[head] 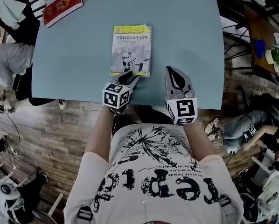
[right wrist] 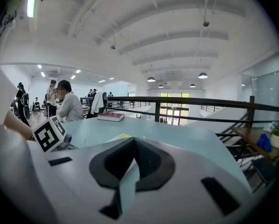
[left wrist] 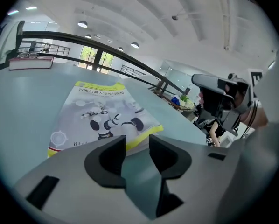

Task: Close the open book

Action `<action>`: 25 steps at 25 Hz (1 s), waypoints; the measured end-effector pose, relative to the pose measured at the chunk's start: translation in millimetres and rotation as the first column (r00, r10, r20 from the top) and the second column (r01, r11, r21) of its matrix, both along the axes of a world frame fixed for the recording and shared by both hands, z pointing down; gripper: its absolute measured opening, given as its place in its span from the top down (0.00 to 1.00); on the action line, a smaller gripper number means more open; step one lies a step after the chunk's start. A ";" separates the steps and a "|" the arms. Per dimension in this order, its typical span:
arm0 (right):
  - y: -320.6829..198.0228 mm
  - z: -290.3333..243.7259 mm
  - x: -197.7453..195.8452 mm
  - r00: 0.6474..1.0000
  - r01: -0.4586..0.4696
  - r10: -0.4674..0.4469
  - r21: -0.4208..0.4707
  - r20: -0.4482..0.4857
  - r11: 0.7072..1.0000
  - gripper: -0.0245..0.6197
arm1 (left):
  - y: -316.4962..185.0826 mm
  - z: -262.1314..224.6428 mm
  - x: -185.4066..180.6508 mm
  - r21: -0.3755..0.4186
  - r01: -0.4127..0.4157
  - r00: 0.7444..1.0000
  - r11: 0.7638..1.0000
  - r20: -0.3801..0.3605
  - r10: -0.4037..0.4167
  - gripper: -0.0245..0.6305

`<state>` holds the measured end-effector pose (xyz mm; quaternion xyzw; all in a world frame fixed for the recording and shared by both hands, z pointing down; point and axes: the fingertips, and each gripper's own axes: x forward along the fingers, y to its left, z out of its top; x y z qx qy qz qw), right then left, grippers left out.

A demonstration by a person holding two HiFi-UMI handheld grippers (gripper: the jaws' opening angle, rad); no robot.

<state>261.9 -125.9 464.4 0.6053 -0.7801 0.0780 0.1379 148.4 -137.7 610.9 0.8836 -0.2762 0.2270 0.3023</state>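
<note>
Paperback book with yellow edges and a robot cover (head: pixel 131 50) lies shut, face up, mid pale-blue table (head: pixel 186 41); I judge the task done. My left gripper (head: pixel 131 80) sits at its near edge, jaws apart, nothing between. Right gripper (head: pixel 172 73) is beside it, jaws together, not needed.

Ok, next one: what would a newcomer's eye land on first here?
The yellow-edged book lying shut, cover up, in the middle of the pale blue table. Right at its near edge is the left hand-held gripper, jaws apart and empty, with the right hand-held gripper beside it, jaws together. A red book lies at the table's far left corner.
</note>
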 end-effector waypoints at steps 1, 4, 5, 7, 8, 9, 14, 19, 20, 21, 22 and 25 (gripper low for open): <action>1.0 -0.5 0.1 1.000 -0.003 0.003 0.001 0.000 1.000 0.95 | 0.9 0.1 0.9 0.007 -0.007 1.000 1.000 0.004 0.007 0.73; 2.4 -2.1 0.4 1.000 -0.015 0.015 0.002 -0.001 1.000 0.95 | 1.7 -0.6 3.1 0.011 -0.022 1.000 1.000 0.001 0.022 0.68; 3.1 -2.7 0.0 1.000 -0.020 0.020 0.002 0.000 1.000 0.95 | 2.3 -0.9 3.2 0.013 -0.030 1.000 0.999 0.006 0.030 0.66; 6.0 -4.5 -1.7 1.000 -0.028 0.028 0.004 0.002 1.000 0.95 | 5.1 -4.2 2.6 0.033 -0.049 0.998 0.998 0.027 0.048 0.66; 7.9 -5.9 -2.6 1.000 -0.031 0.031 0.006 0.002 0.999 0.95 | 6.2 -8.7 2.1 0.056 -0.054 0.998 0.997 0.035 0.052 0.66; 9.6 -7.8 -3.4 0.999 -0.034 0.034 0.010 0.002 0.999 0.95 | 6.4 -15.6 1.3 0.084 -0.054 0.998 0.995 0.036 0.051 0.66; 13.9 -21.1 -13.7 0.999 -0.054 0.054 0.034 0.003 0.998 0.95 | -0.5 -74.3 -9.9 0.221 -0.010 0.999 0.975 -0.040 0.020 0.76; 15.3 -43.3 -36.0 0.997 -0.071 0.070 0.066 0.025 0.995 0.95 | -11.9 -147.3 -40.6 0.389 0.054 0.994 0.920 -0.107 -0.013 0.90; 15.9 -48.9 -40.6 0.997 -0.075 0.073 0.077 0.027 0.994 0.95 | -13.8 -162.0 -47.5 0.420 0.069 0.992 0.905 -0.121 -0.020 0.90; 16.5 -54.5 -45.1 0.997 -0.077 0.075 0.090 0.027 0.993 0.95 | -15.5 -176.1 -54.5 0.448 0.084 0.991 0.890 -0.135 -0.026 0.91; 17.0 -60.2 -49.6 0.997 -0.080 0.078 0.103 0.026 0.991 0.95 | -17.0 -189.6 -61.6 0.474 0.098 0.989 0.875 -0.147 -0.032 0.91; 18.4 -77.0 -63.6 0.996 -0.088 0.086 0.137 0.018 0.987 0.95 | -19.6 -226.5 -83.3 0.556 0.125 0.986 0.822 -0.162 -0.040 0.91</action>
